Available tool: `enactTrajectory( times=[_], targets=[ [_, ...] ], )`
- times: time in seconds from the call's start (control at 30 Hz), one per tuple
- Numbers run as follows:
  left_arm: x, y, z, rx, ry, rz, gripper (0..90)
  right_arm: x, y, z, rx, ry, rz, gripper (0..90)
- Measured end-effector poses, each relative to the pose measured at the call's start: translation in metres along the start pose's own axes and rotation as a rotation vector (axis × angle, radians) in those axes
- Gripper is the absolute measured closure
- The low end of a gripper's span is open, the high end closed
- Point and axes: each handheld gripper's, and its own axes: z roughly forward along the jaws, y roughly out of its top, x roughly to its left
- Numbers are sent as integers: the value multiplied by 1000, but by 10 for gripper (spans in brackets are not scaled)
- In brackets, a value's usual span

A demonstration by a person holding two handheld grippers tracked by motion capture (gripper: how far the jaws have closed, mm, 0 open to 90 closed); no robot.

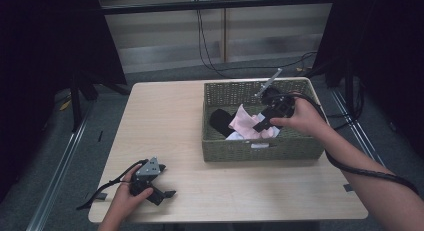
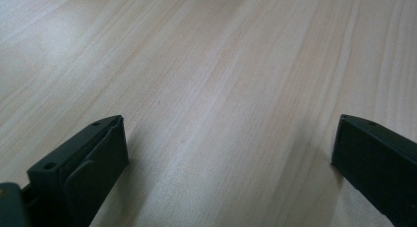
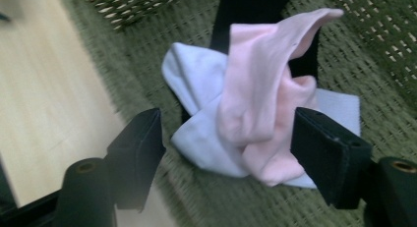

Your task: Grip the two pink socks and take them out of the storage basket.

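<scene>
A: Start on the left. What's the left gripper (image 1: 165, 194) doing?

B: It lies low on the table (image 1: 165, 121) near the front left corner, a hand (image 1: 125, 198) on it. Its own view has the jaws spread wide over bare wood, nothing between them.

A: And further right?

B: A green wicker basket (image 1: 260, 150) holds a small heap of cloth: a pink piece (image 3: 260, 104) draped over a white piece (image 3: 196, 89), with a black piece (image 1: 221, 119) under and behind them. The right gripper (image 1: 261, 125) dips into the basket above that heap, jaws apart, one on each side of the pink piece. I judge they aren't pinching it yet.

A: How will the cloth handle?

B: Light and limp, I'd say. It should sag and trail once lifted, and it may drag the white piece along, since the two are tangled. The thick bunched middle of the pink piece looks like the best hold; the loose upper flap would likely slip free.

A: Anything unclear?

B: What the pieces are, socks or rags, I can't tell. The black one is mostly covered, and the near basket wall hides the bottom of the heap in the high view.
</scene>
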Motion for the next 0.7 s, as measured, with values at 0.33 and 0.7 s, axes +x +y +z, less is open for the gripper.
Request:
enactTrajectory(
  times=[0.33,0.7],
  targets=[
    [0,0,0,3,-2,2,0,-23,16,31,-15,-26,78,454],
    [0,0,0,3,-2,1,0,-33,26,58,39,-22,107,695]
  ],
)
